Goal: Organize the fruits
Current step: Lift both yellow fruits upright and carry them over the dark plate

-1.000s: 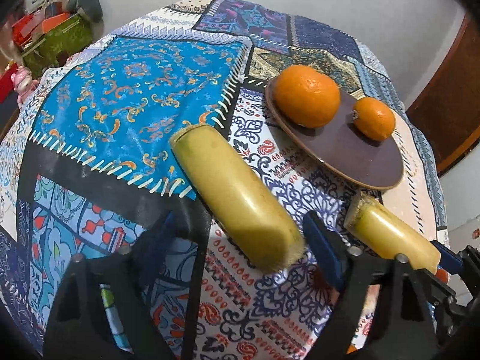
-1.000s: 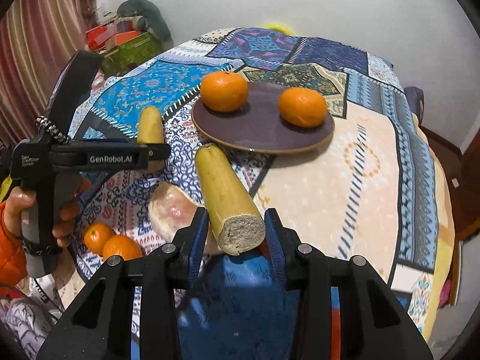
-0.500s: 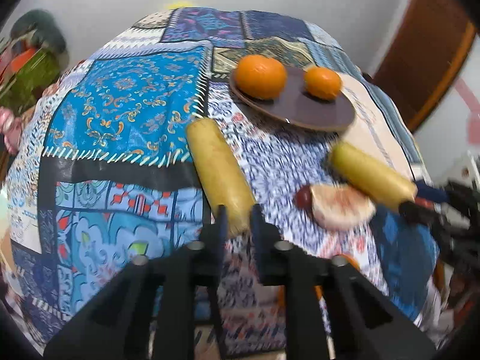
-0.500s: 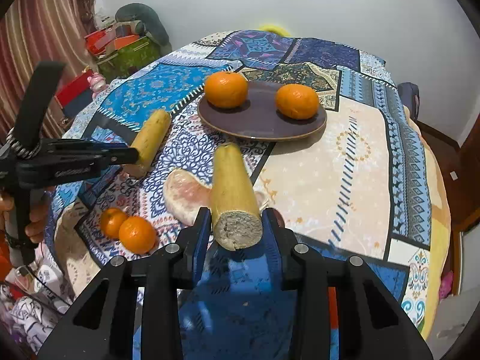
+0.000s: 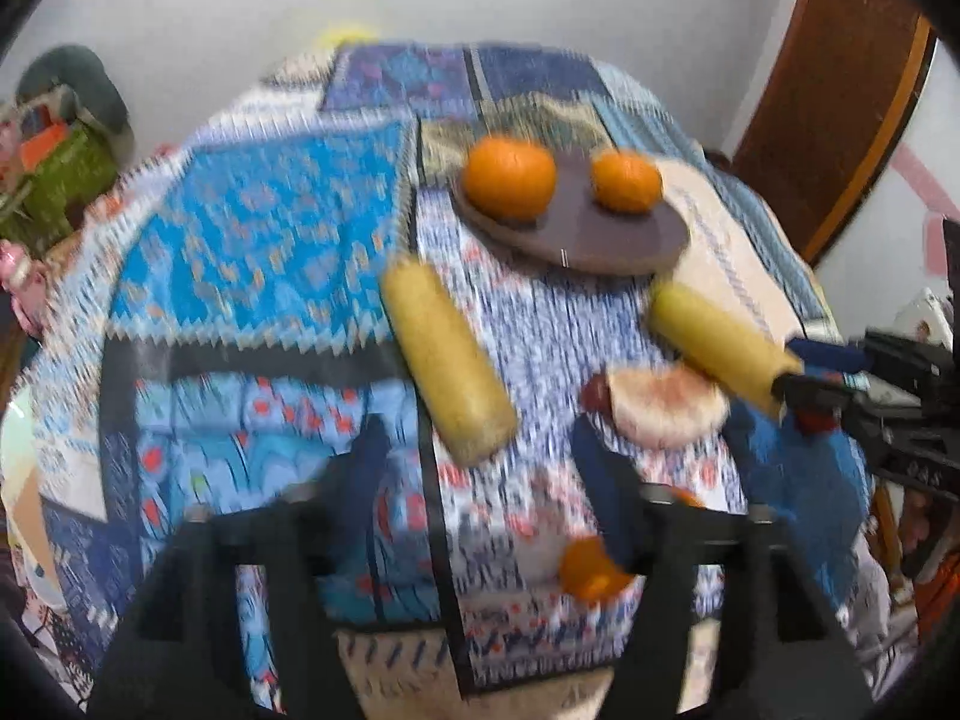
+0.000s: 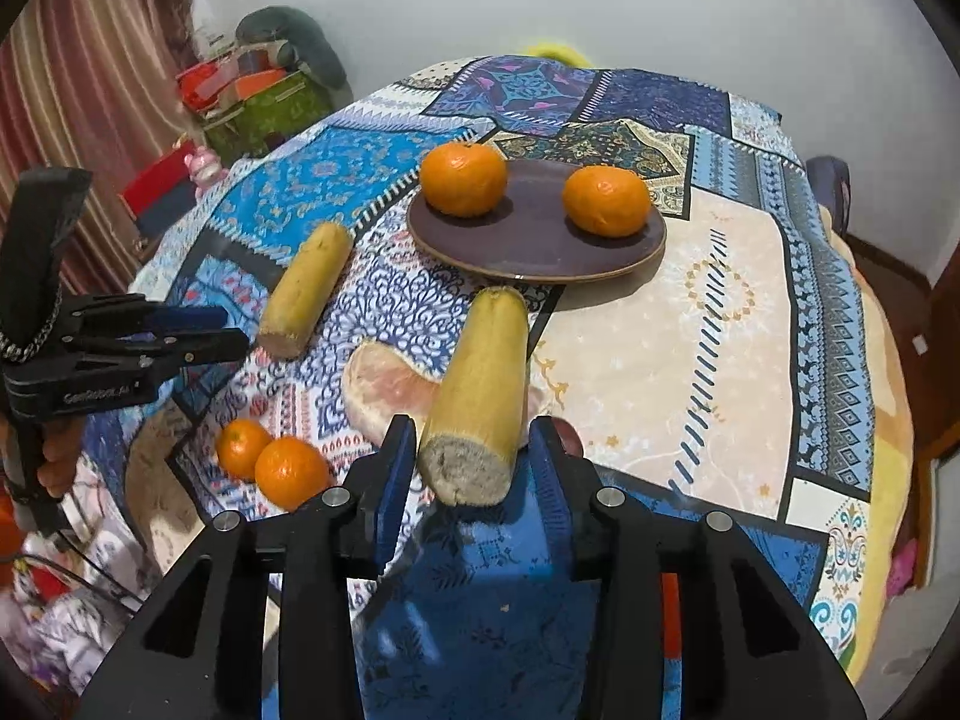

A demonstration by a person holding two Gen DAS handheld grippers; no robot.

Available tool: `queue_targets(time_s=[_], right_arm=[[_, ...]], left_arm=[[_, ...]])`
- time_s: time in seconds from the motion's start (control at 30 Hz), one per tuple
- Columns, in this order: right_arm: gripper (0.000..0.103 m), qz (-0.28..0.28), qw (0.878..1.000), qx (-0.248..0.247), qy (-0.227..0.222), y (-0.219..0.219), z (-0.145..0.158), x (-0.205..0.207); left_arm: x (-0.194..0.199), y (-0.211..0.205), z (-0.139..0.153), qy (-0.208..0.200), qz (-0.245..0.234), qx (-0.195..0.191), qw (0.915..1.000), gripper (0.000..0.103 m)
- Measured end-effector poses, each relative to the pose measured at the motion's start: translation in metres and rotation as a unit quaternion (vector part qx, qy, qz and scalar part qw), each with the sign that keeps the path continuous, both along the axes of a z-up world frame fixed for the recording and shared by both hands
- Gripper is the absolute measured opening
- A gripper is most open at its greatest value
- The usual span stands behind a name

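A purple plate (image 6: 528, 246) holds two oranges (image 6: 463, 179) (image 6: 606, 192). One yellow banana-like piece (image 5: 447, 360) lies on the patterned cloth. Its near end sits just ahead of my left gripper (image 5: 480, 474), whose jaws are opening with nothing pressed between them. This view is blurred. My right gripper (image 6: 471, 468) holds a second yellow piece (image 6: 480, 378) by its cut end, tilted toward the plate. Its jaws ease open slightly, but the pads stay against the piece. A pink pomelo slice (image 6: 384, 390) lies under it.
Two small oranges (image 6: 243, 447) (image 6: 291, 471) rest near the table's front left edge. The left gripper (image 6: 231, 330) and the hand holding it are at the left of the right wrist view. Boxes and bags stand beyond the table's far left.
The left gripper was open around the lying piece, shut just short of it, and now stands open again, drawn back and higher. The right gripper kept its piece and hardly moved.
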State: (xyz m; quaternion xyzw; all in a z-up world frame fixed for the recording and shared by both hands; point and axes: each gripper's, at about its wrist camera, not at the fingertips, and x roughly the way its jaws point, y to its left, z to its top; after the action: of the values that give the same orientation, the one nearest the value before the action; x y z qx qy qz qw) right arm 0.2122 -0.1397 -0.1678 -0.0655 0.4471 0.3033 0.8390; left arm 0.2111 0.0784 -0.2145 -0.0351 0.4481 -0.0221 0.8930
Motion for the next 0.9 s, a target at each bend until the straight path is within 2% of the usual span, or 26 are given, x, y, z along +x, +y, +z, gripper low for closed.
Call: queue_targets(time_s=[0.07,0.2,0.27,0.3,0.33,0.4,0.57,0.63,0.77,0.9], right_arm=[[0.037,0.002,1.000,0.012,0.006,0.001,0.002,0.003],[0.045,0.008,1.000,0.008,-0.005,0.009,0.000,0.012],[0.045,0.009,1.000,0.001,-0.001,0.012,-0.004,0.021],[0.045,0.005,1.000,-0.004,0.003,0.014,-0.008,0.027],[0.045,0.000,1.000,-0.007,0.010,0.016,-0.012,0.034],[0.045,-0.001,1.000,-0.004,0.024,0.018,-0.019,0.045],[0.045,0.013,0.999,0.000,0.048,0.028,-0.029,0.058],[0.044,0.023,0.998,0.000,0.056,0.034,-0.034,0.060],[0.033,0.036,0.998,-0.009,0.055,0.039,-0.037,0.060],[0.031,0.035,0.998,-0.004,0.053,0.039,-0.036,0.058]], left_arm=[[0.010,0.000,0.001,-0.005,0.003,0.002,1.0000,0.068],[0.041,0.005,-0.014,0.013,0.015,-0.005,0.9998,0.067],[0.051,0.007,-0.025,0.015,0.026,0.017,0.9994,0.061],[0.058,0.008,-0.031,0.021,0.032,0.028,0.9989,0.054],[0.064,0.011,-0.038,0.029,0.031,0.023,0.9988,0.051],[0.069,0.015,-0.045,0.036,0.033,0.002,0.9988,0.050],[0.083,0.017,-0.048,0.030,0.032,0.007,0.9990,0.048],[0.087,0.019,-0.049,0.034,0.031,0.002,0.9990,0.048],[0.088,0.022,-0.048,0.035,0.031,-0.011,0.9988,0.047],[0.082,0.020,-0.043,0.035,0.025,-0.027,0.9987,0.040]])
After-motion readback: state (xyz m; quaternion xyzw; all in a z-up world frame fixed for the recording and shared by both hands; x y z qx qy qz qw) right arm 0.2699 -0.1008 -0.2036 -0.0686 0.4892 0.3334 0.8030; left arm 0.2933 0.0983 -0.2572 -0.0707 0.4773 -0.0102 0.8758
